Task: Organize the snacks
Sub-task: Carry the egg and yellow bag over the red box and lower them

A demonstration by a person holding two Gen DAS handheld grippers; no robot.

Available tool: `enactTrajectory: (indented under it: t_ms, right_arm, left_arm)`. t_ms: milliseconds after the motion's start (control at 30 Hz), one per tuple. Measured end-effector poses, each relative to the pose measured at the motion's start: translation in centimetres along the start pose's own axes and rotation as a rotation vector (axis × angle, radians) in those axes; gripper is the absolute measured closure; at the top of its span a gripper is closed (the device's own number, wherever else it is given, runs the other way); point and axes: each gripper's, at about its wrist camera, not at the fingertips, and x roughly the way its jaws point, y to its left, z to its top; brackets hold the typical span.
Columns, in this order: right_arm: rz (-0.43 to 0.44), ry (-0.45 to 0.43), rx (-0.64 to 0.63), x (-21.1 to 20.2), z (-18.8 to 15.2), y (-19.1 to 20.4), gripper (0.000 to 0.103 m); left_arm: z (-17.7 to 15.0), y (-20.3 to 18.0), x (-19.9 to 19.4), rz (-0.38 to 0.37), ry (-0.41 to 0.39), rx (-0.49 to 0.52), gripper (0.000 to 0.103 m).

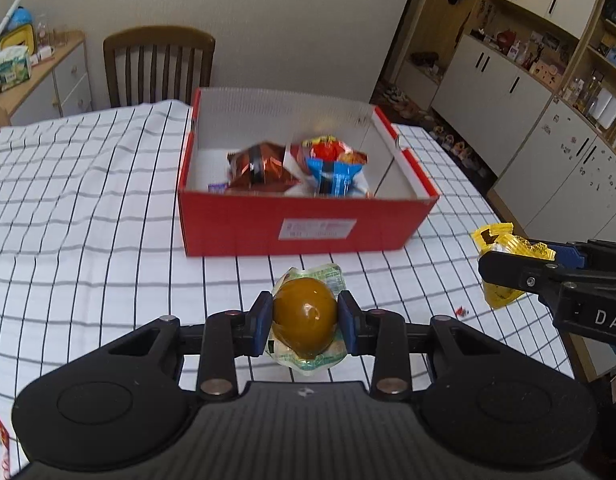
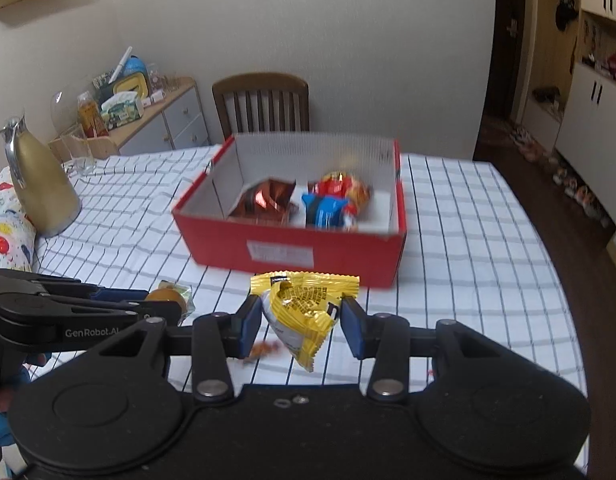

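Several snacks already lie in the red box (image 1: 308, 216) at frame center, while the left gripper (image 1: 304, 326) clamps a packaged egg (image 1: 305, 320) and the right gripper (image 2: 302, 318) grips a yellow packet (image 2: 304, 308), both not yet boxed.

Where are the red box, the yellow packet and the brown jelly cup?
red box (image 1: 308, 216): left wrist view, front wall.
yellow packet (image 2: 304, 312): right wrist view, crinkled middle.
brown jelly cup (image 1: 305, 326): left wrist view, domed top.
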Motion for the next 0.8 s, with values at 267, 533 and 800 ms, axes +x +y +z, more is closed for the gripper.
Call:
enactTrajectory:
  t_ms: [267,533,800]
  right_arm:
    - [0.005,-0.046,-0.021,0.4,2.9,-0.5,0.061]
    - [-0.015,-0.097,-0.046,1.2,6.0,-1.2,0.061]
    - [-0.02,-0.121,-0.062,2.6,8.2,-1.7,0.061]
  left_arm:
    - [3.4,-0.4,-0.2,0.009,-0.056,0.025,0.069]
    - [6.8,-0.7,-0.2,0.036,-0.109,0.049,0.069]
    - [9.7,-0.4,0.8,0.06,-0.128,0.044,0.069]
